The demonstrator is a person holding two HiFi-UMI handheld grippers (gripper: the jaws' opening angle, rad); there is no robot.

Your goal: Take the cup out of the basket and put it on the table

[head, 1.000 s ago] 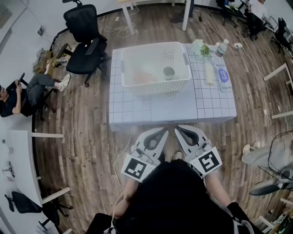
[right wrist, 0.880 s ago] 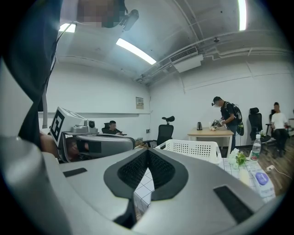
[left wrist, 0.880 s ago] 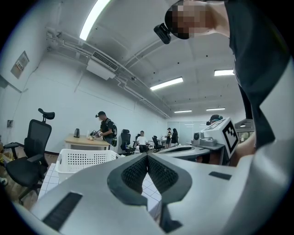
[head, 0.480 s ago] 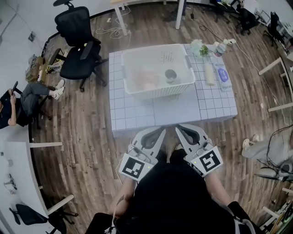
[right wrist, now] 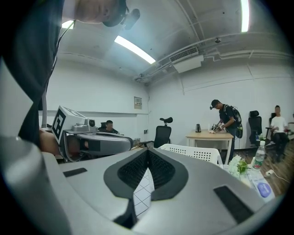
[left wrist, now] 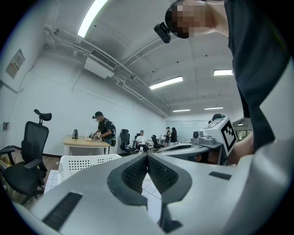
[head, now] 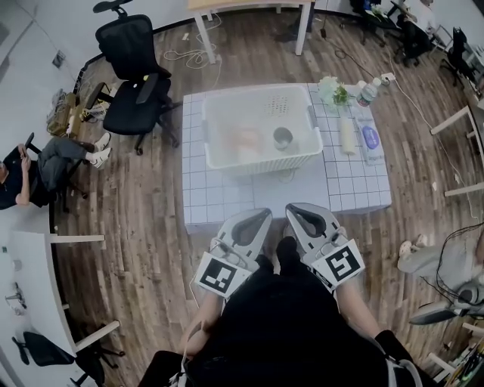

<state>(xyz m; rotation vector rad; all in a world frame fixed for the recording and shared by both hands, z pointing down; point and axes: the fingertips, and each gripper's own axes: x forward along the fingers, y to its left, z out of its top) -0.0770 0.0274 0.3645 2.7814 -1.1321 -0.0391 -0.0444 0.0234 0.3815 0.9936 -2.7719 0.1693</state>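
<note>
A white tiled table (head: 227, 198) stands in the middle of a room with a dark wooden floor (head: 144, 227). On its far half sits a white plastic basket (head: 261, 160), and the cup (head: 283, 138) stands upright inside it, towards the right wall. Beside the cup, to the left, lies something pale orange (head: 243, 140), too blurred to name. Right of the basket on the table are a small plant (head: 333, 92), a bottle (head: 368, 89), a pale roll (head: 347, 136) and a flat pack with a blue label (head: 369, 137).

A black office chair (head: 134, 75) stands at the far left of the table, and a person (head: 34, 165) sits further left by the wall. A wooden desk (head: 249, 6) is at the far end.

The left gripper (head: 265, 216) and right gripper (head: 290, 209) are held side by side at the near edge of the table, well apart from the basket. Both have their jaws pressed together with nothing between them.
</note>
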